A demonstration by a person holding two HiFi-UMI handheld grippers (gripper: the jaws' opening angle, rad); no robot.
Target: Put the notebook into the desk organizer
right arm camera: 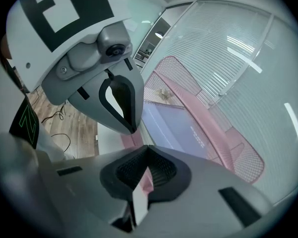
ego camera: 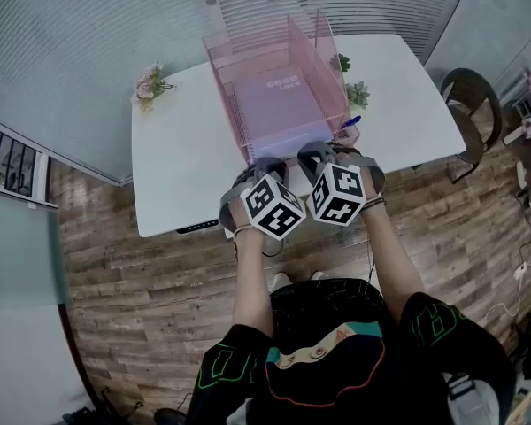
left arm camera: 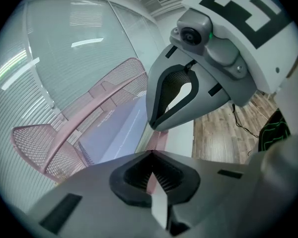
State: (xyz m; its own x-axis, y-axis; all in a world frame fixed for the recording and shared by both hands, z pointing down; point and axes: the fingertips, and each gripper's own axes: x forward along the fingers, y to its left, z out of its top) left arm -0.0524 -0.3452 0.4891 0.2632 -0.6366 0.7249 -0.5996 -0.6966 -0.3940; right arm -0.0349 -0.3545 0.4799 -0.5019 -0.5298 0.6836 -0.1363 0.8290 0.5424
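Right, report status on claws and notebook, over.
Left claw and right claw both shut, at desk organizer's near edge. Notebook flat inside it. Pen beside right claw, not blocking.

Left gripper [left arm camera: 150, 153], right gripper [right arm camera: 147, 148]: grey shells, black ribbed pads [left arm camera: 136, 175], white cubes [ego camera: 274, 206] with black square markers. Black short-sleeved top [ego camera: 327, 326], green line pattern on sleeves [ego camera: 219, 366]

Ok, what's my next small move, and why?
Probably draw the left tongs and right tongs back from the organizer: both are shut and empty at its front edge, and the notebook already lies flat inside.
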